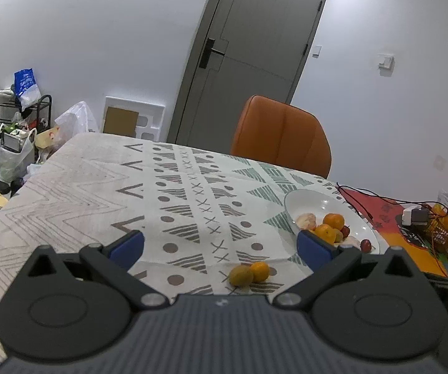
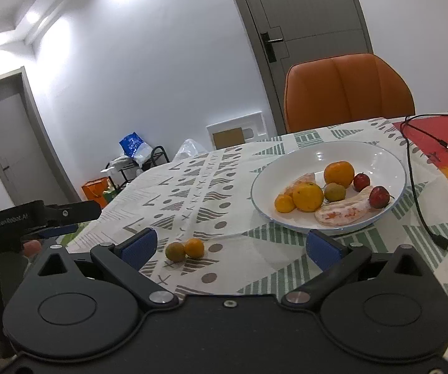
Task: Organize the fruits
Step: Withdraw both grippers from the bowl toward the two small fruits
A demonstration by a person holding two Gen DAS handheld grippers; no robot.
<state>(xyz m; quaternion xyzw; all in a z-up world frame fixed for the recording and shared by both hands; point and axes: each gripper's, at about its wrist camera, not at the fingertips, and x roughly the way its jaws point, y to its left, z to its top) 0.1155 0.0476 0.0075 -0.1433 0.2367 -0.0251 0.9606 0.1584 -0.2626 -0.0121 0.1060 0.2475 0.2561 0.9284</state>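
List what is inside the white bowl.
In the bowl: three oranges, a greenish fruit, two red fruits and two peeled citrus pieces. Anything beneath them is covered.

White walls, grey door, orange chair, patterned tablecloth

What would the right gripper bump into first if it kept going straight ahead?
Probably the patterned tablecloth, just left of the white plate. The right gripper is open and empty, tilted downward; depth is hard to judge.
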